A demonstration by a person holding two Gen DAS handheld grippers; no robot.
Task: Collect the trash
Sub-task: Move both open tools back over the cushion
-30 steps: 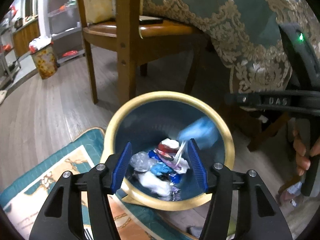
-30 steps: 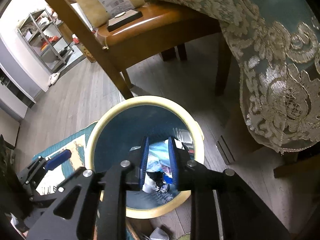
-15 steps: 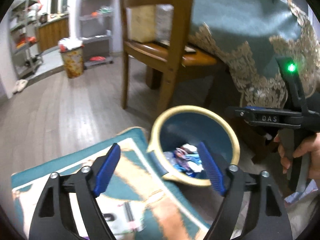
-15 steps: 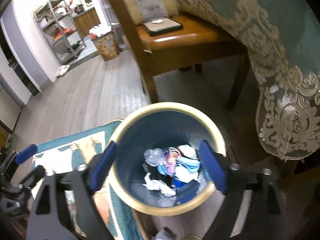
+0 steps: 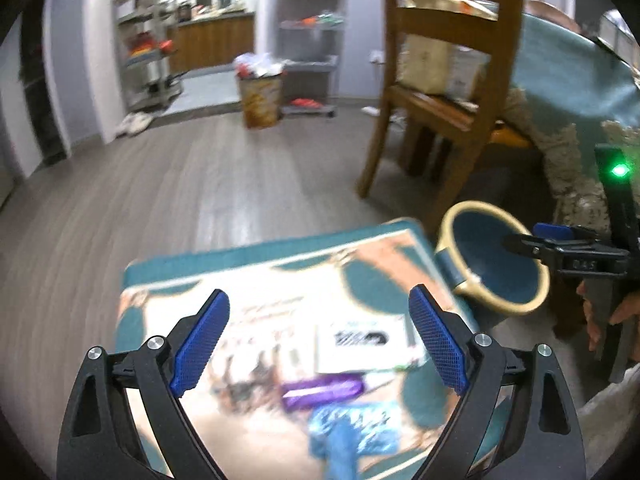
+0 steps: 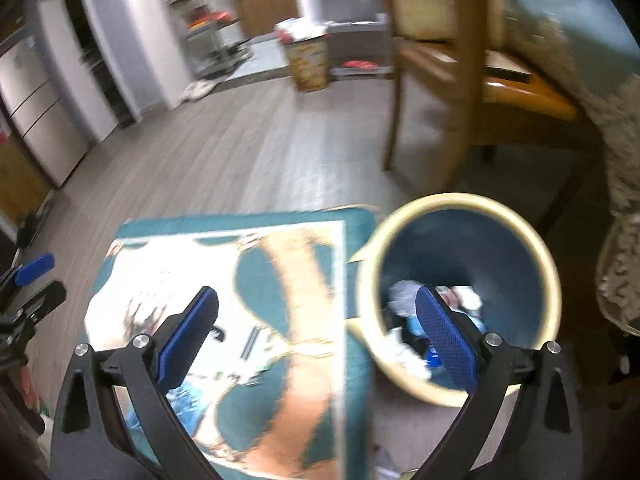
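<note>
Between the spread blue pads of my left gripper [image 5: 318, 344], nothing is held; below lie a white card [image 5: 366, 344], a purple wrapper [image 5: 322, 390] and a blue wrapper [image 5: 352, 430] on the teal rug [image 5: 248, 258]. My right gripper [image 6: 316, 336] also gapes empty, 1 pad over the bin [image 6: 516, 224], where crumpled trash [image 6: 404, 336] sits. Beyond stands a wooden chair [image 5: 452, 64].

I make out only faint raised lettering, roughly "DAS", on the right gripper [image 5: 576, 265] body in my left wrist view; other print blurs.
</note>
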